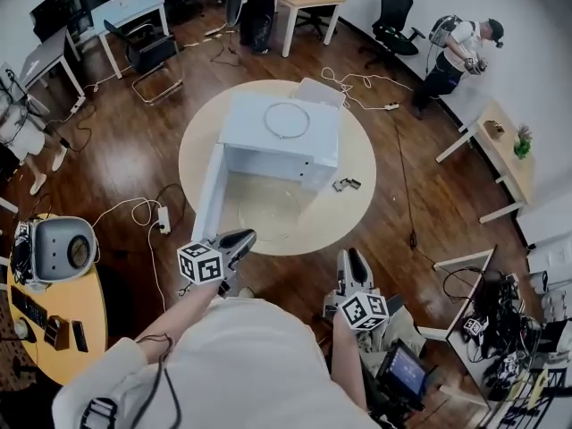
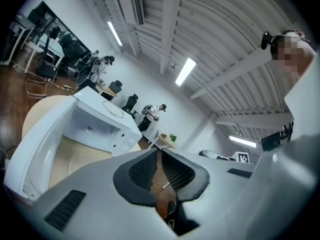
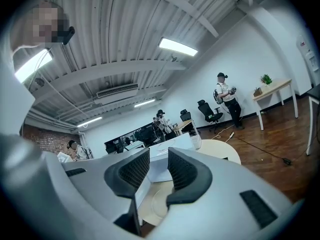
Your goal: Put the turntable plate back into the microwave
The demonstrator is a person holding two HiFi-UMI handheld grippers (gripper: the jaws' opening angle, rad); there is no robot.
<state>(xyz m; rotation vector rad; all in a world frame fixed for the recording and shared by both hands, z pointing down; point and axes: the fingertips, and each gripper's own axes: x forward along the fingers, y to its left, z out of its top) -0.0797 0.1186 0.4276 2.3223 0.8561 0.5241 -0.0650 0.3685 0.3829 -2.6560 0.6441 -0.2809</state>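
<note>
The turntable plate (image 1: 262, 209), clear glass, shows only as a faint circular outline. It lies on the round table (image 1: 356, 181) in front of the microwave (image 1: 279, 132), beside its open door (image 1: 209, 195). From the head view we cannot see the cavity floor. Left gripper (image 1: 243, 237): jaws almost together, nothing between them. Right gripper (image 1: 350, 257): jaws moderately apart, empty. Both are near the table's near edge, apart from the plate.
</note>
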